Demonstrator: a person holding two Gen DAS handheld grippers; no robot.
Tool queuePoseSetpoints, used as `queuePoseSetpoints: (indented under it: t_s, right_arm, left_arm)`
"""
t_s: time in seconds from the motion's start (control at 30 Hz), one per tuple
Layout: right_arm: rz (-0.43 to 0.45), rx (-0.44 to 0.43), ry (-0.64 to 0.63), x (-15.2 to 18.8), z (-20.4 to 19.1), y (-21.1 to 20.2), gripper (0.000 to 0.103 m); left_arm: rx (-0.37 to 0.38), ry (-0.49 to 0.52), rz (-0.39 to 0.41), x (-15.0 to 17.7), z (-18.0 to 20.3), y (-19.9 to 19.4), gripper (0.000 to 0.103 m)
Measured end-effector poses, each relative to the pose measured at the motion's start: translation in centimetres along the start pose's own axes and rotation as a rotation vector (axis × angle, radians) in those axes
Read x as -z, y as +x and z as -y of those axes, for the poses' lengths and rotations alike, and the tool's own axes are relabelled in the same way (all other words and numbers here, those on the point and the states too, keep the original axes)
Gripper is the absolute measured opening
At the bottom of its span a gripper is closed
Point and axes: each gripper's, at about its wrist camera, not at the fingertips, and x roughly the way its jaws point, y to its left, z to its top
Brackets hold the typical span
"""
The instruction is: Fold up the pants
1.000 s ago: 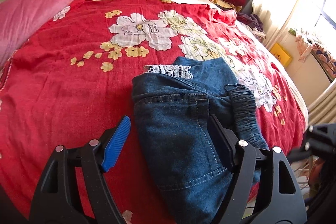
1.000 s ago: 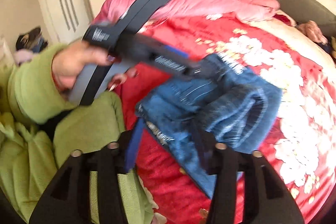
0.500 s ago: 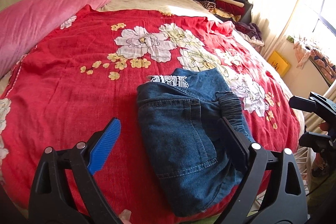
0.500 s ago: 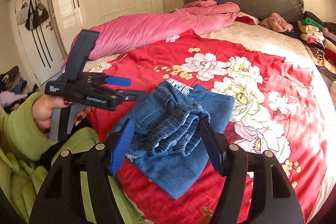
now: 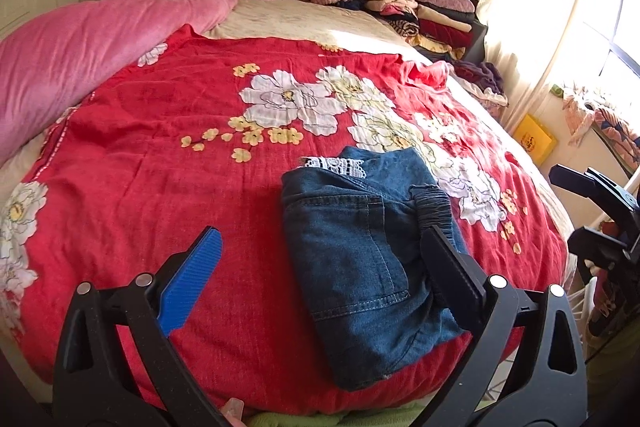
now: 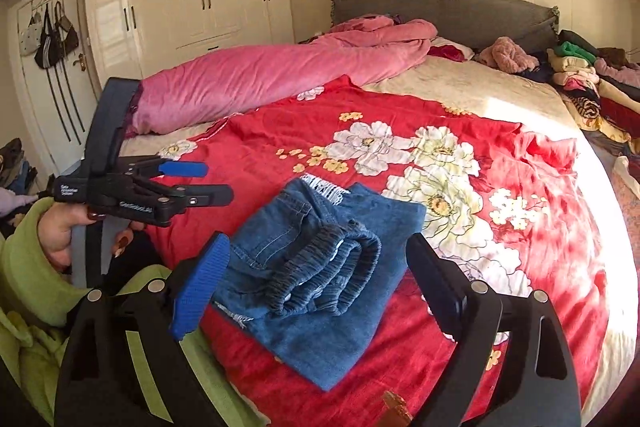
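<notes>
Lying folded on the red bedspread (image 5: 132, 187), the pants (image 5: 360, 259) sat untouched. Your left tool (image 5: 320, 267) and right tool (image 6: 316, 279) both gaped wide, holding nothing.

Right finger of the left gripper (image 5: 322, 275) hides the folded pants' (image 5: 352, 251) waistband edge; the far clothes pile (image 5: 416, 7) is too small to sort.

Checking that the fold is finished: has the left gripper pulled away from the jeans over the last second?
Yes. The left gripper has backed off toward the foot of the bed; the folded jeans now lie clear ahead on the red floral bedspread, jaws open.
</notes>
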Motion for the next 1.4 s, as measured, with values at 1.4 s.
queuePoseSetpoints:
  t_s: [1.4]
  right_arm:
    - [-0.230,0.104,0.224,4.5,5.6,7.2,0.086]
  left_arm:
    - [-0.002,-0.039,-0.138,2.4,-0.3,5.7,0.093]
